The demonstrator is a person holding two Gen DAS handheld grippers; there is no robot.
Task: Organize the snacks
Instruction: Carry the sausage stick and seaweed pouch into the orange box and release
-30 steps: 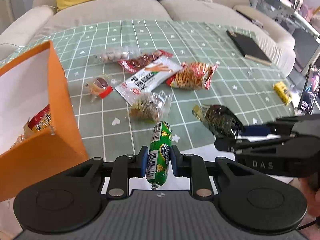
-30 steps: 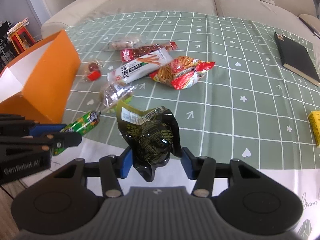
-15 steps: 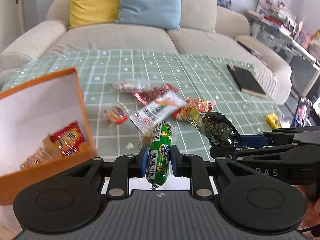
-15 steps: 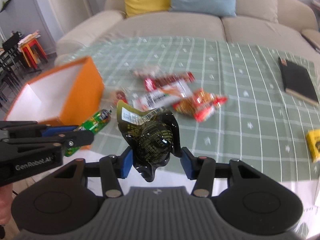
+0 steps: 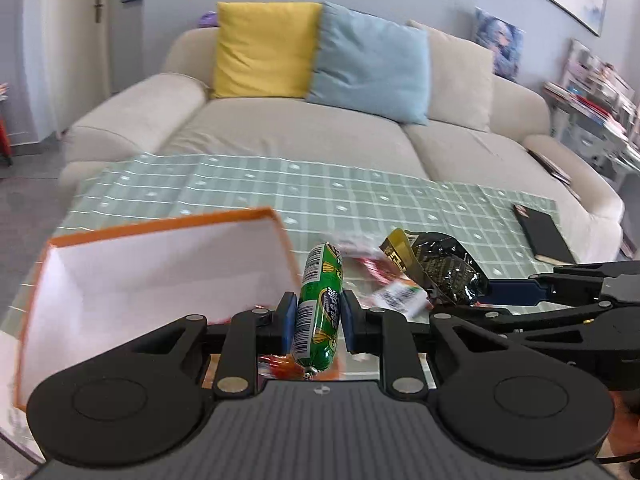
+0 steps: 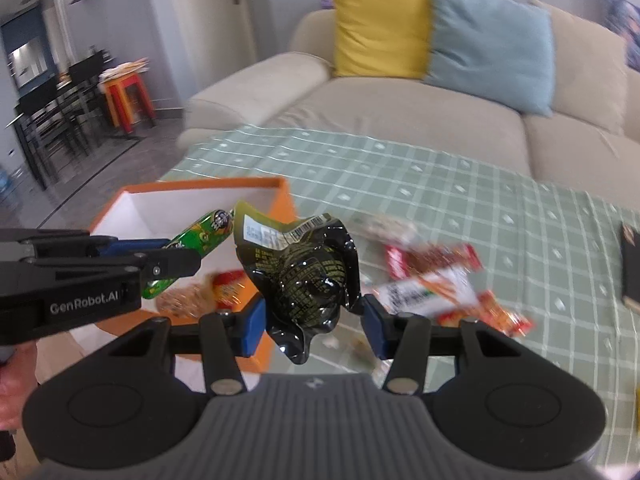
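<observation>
Both snacks [image 5: 318, 304] lifted over box [image 5: 160, 220].

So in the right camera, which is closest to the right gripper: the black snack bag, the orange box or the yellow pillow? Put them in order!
1. Black snack bag: clamped in the right gripper.
2. Orange box: on the table, just left.
3. Yellow pillow: far back on the sofa.

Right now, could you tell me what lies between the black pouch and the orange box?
In the right wrist view, the green sausage, held by the left gripper, lies between the black pouch and the orange box.
</observation>
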